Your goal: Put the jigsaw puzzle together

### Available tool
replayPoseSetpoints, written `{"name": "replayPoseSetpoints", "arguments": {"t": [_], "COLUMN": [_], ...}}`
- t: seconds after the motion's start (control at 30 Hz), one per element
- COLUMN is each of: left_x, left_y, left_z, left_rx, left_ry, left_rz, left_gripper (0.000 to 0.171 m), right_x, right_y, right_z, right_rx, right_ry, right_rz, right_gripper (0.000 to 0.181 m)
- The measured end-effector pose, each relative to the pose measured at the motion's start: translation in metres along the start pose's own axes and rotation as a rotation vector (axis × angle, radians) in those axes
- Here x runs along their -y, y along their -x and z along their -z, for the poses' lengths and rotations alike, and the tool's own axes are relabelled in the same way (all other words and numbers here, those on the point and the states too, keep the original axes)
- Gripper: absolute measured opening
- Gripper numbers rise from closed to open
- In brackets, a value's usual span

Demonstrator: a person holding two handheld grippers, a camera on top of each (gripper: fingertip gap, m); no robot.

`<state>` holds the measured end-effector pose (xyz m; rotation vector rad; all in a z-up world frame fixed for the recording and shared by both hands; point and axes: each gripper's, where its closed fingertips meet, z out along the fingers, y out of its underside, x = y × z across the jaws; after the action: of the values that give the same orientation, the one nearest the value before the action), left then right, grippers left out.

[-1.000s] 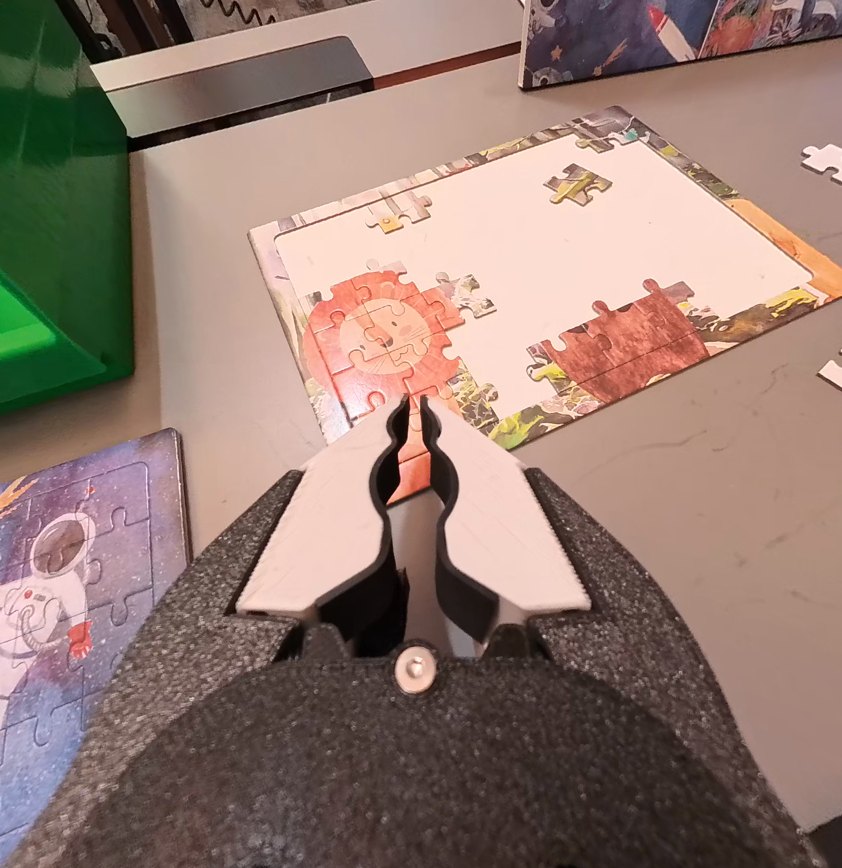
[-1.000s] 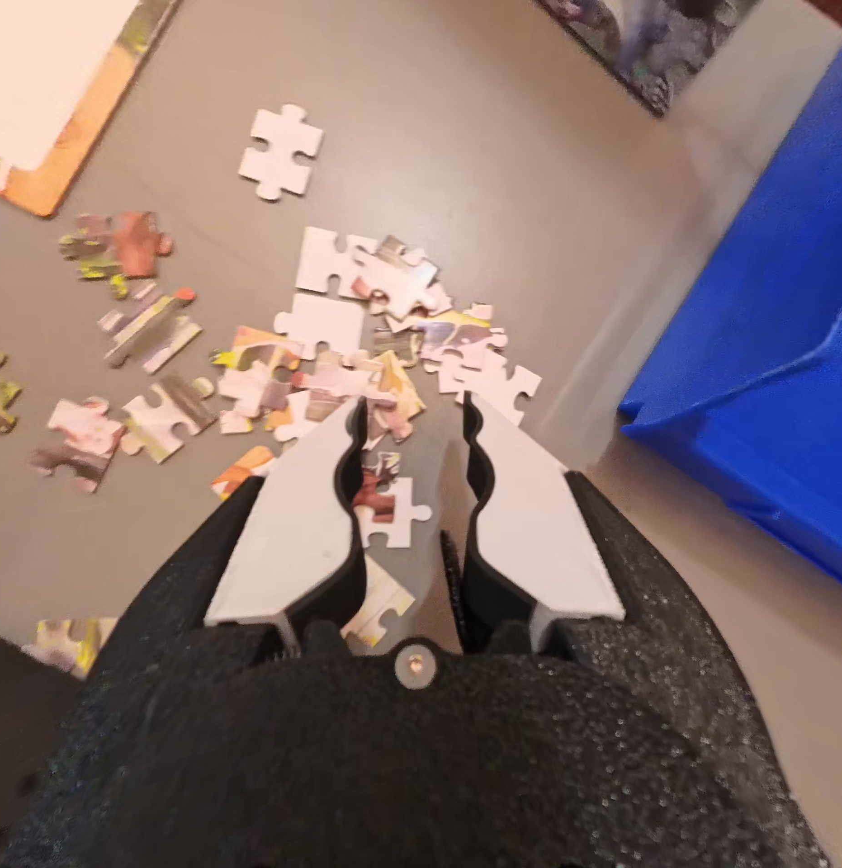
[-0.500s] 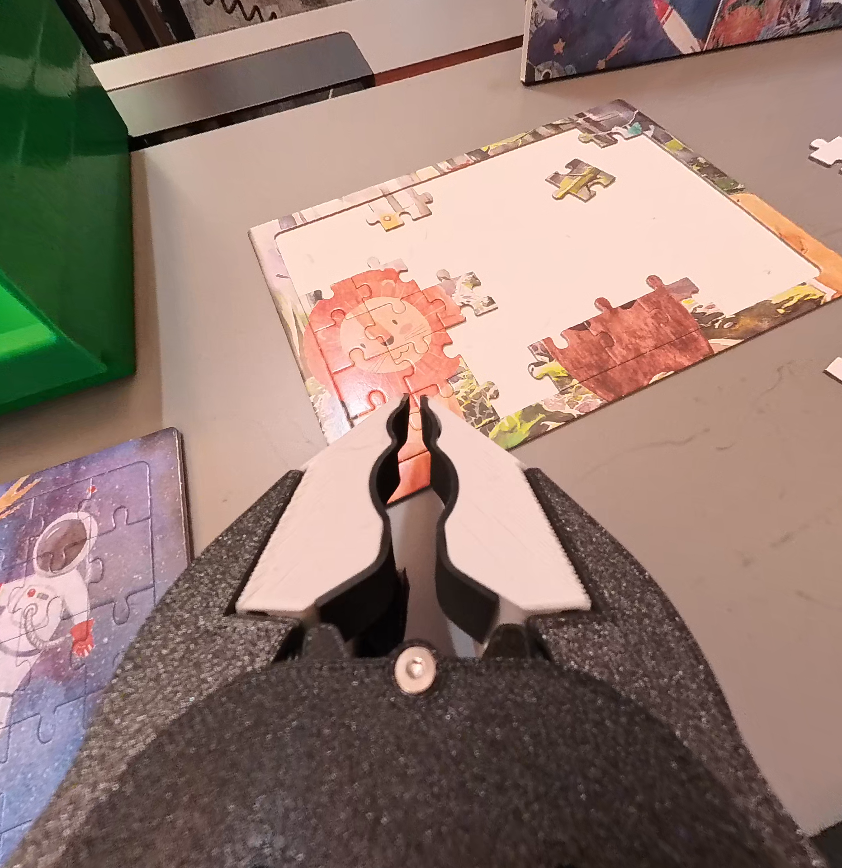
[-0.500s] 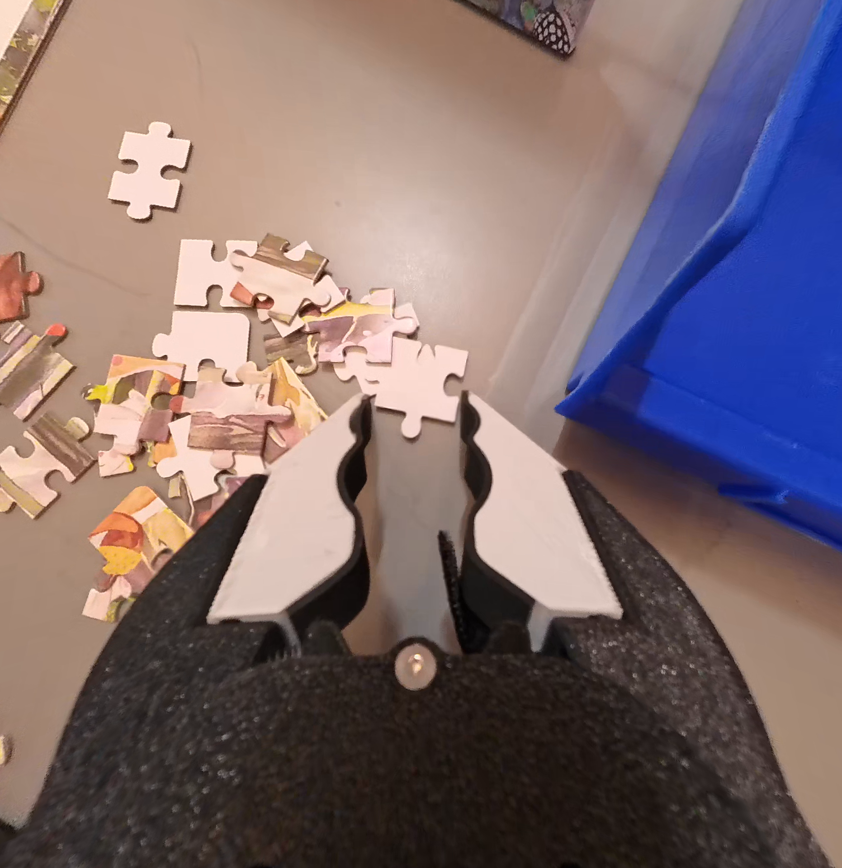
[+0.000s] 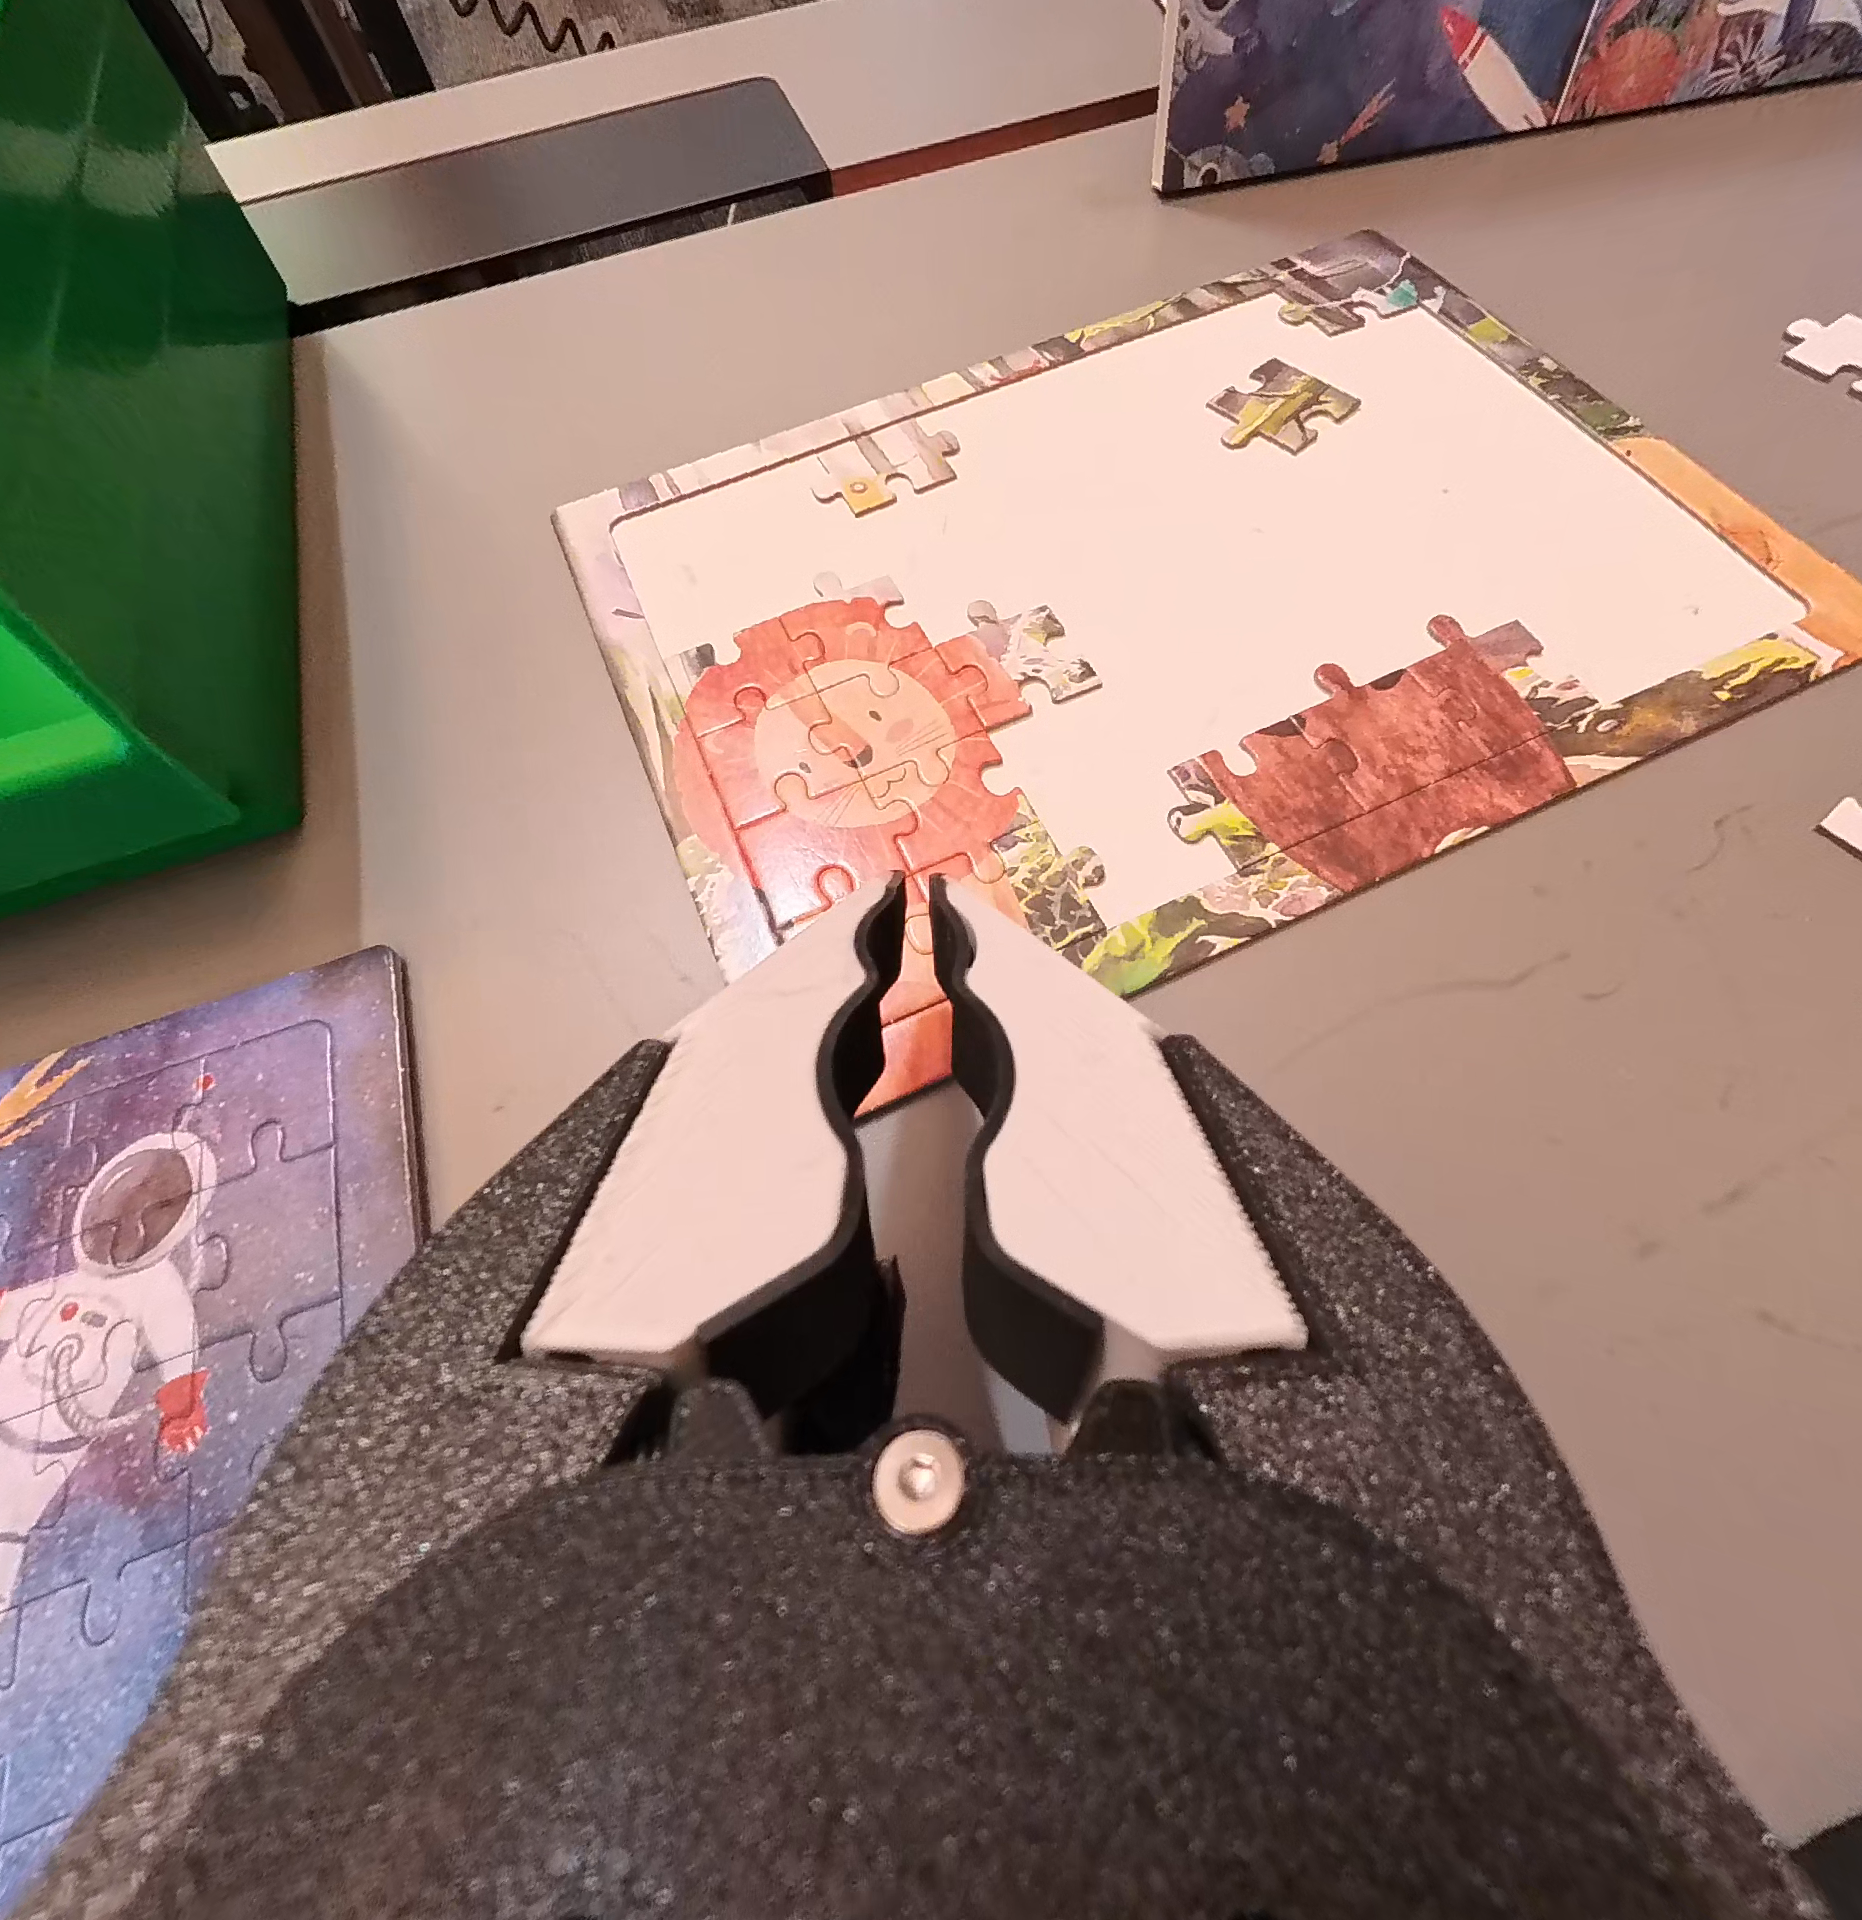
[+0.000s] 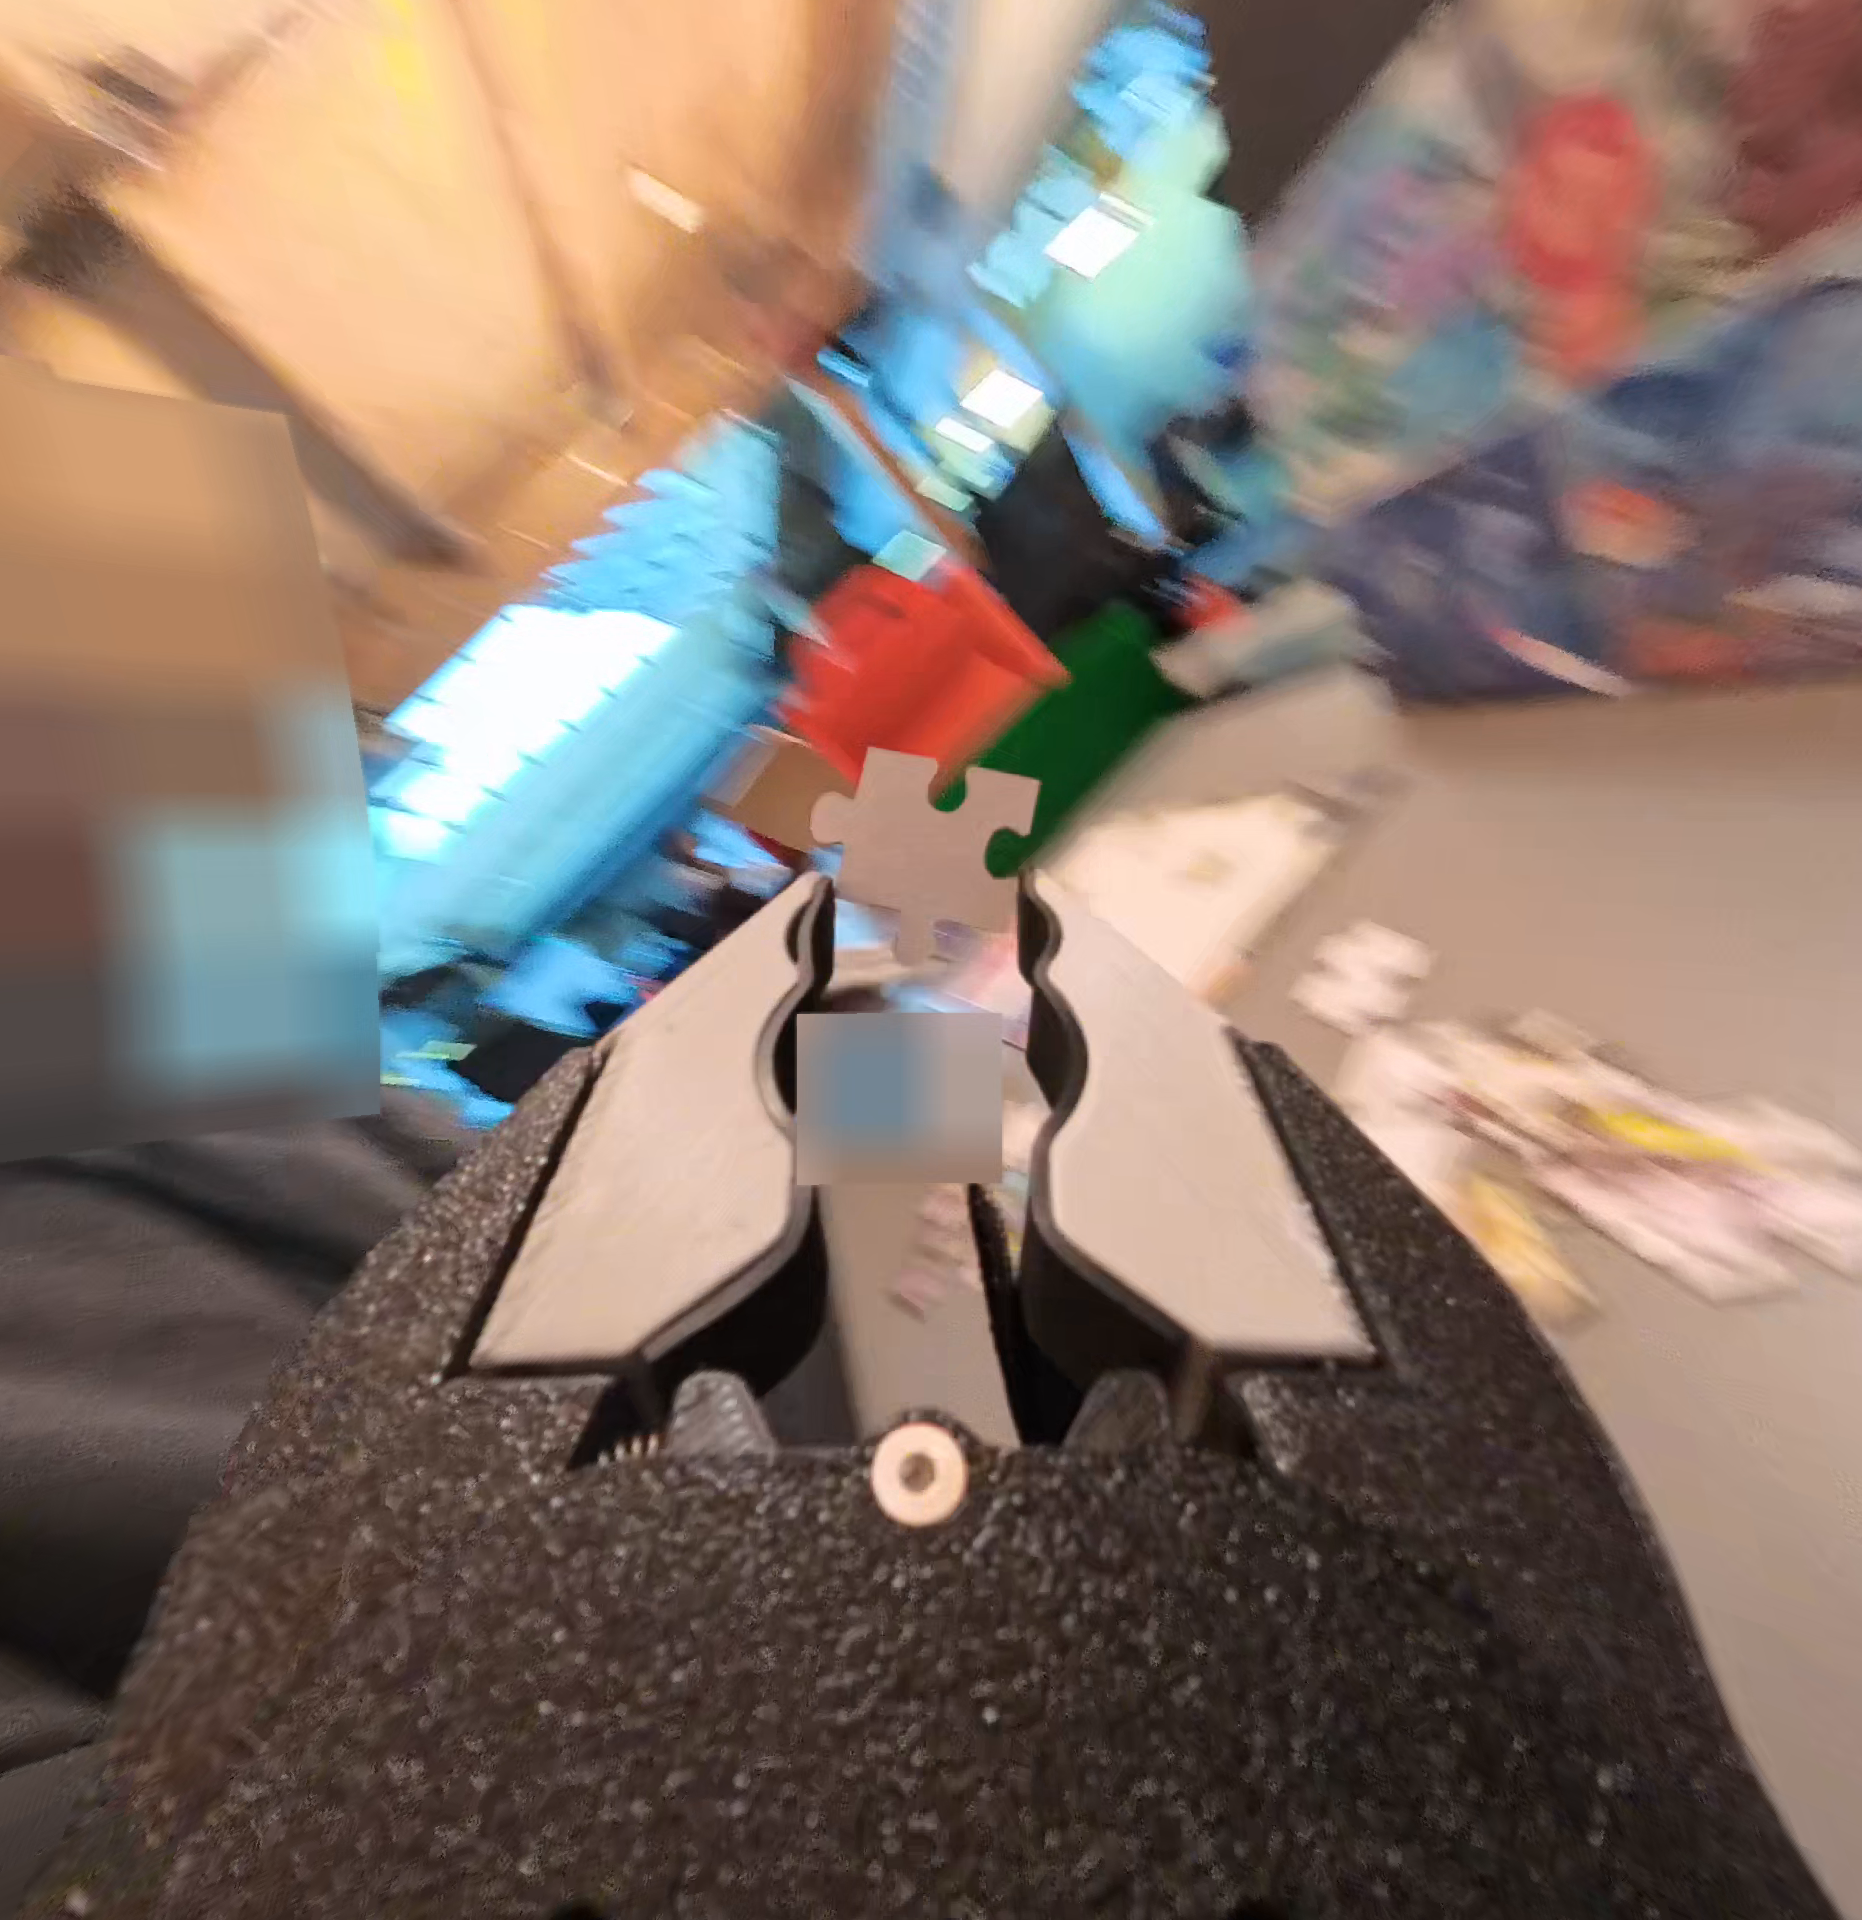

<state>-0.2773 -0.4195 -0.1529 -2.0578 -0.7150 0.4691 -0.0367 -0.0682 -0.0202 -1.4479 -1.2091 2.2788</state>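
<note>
The puzzle tray (image 5: 1218, 540) lies on the grey table, with a finished lion patch (image 5: 854, 727), a brown patch (image 5: 1394, 769) and a loose piece (image 5: 1282, 403) on its white base. My left gripper (image 5: 914, 885) is shut and empty, its tips over the tray's near edge just below the lion. In the right wrist view, my right gripper (image 6: 925, 888) is lifted and tilted up. It is shut on a puzzle piece (image 6: 922, 831) shown blank side up. A blurred heap of loose pieces (image 6: 1592, 1164) lies on the table at the right.
A green bin (image 5: 106, 468) stands at the far left and a finished astronaut puzzle (image 5: 148, 1299) lies at the near left. A picture box (image 5: 1478, 83) stands behind the tray. Blank pieces (image 5: 1841, 353) lie at the right edge. The right wrist view's background is motion-blurred. The gap from one gripper's tips to the other's is roughly 45 cm.
My right gripper closed on a blank-side-up piece at the heap's edge, lifted it and swung upward off the table. My left gripper has stayed in place, shut.
</note>
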Motion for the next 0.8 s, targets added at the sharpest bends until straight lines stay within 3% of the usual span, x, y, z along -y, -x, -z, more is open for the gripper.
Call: {"name": "replayPoseSetpoints", "arguments": {"t": [0.07,0.2,0.37,0.5,0.8], "left_x": [0.0,0.009,0.048,0.062,0.063], "left_y": [0.0,-0.005,-0.041,-0.062,-0.063], "left_z": [0.0,0.004,0.029,0.046,0.05], "left_rx": [0.001,-0.014,-0.158,-0.186,-0.26], "left_ry": [-0.003,-0.053,-0.295,-0.425,-0.425], "left_rz": [-0.004,-0.02,-0.089,-0.169,-0.08], "left_gripper": [0.004,0.004,0.018,0.023,0.024], "right_x": [0.001,-0.012,-0.026,-0.044,-0.054], "right_y": [0.039,0.068,0.085,0.092,0.086], "right_z": [-0.016,-0.053,-0.1,-0.127,-0.132], "right_rx": [0.23,0.412,0.627,0.7,0.646], "right_ry": [-0.043,-0.013,-0.01,0.046,0.055], "right_rz": [-0.062,-0.139,-0.339,-0.433,-0.425], "right_gripper": [0.034,0.034,0.035,0.036,0.035]}}
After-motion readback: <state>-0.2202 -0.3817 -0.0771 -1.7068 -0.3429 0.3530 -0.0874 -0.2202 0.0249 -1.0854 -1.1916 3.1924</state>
